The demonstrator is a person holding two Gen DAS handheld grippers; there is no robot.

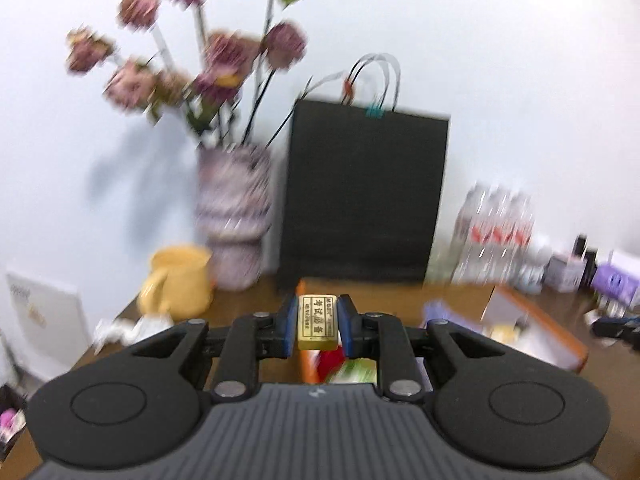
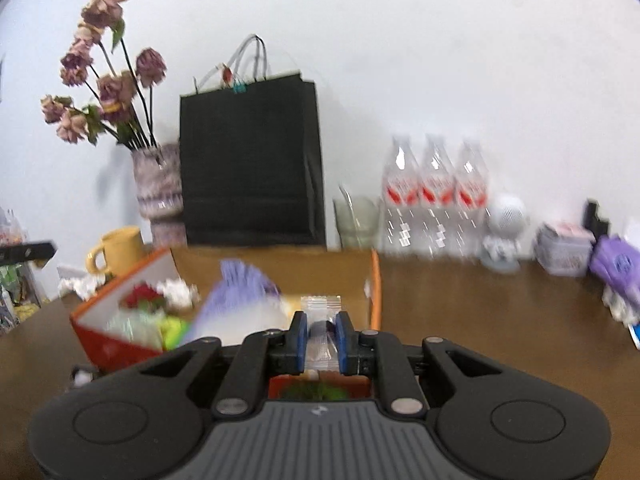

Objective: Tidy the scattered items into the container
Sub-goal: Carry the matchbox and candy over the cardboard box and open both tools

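Note:
My left gripper [image 1: 317,322] is shut on a small gold block with black printed characters [image 1: 317,320], held above the wooden table. Below and behind it lies the orange-edged box [image 1: 540,320], with red and green items showing under the jaws. In the right wrist view, my right gripper [image 2: 322,338] is shut on a clear plastic packet [image 2: 320,332], lifted over the same orange box [image 2: 374,280]. That box holds a red and green item [image 2: 142,296], crumpled white paper [image 2: 178,292] and a purple packet [image 2: 240,284].
A black paper bag [image 2: 250,160], a patterned vase of dried flowers [image 2: 158,184] and a yellow mug [image 2: 118,248] stand at the back. Three water bottles [image 2: 434,196], a glass [image 2: 356,220] and small boxes line the right. Purple packets [image 2: 616,264] lie at far right.

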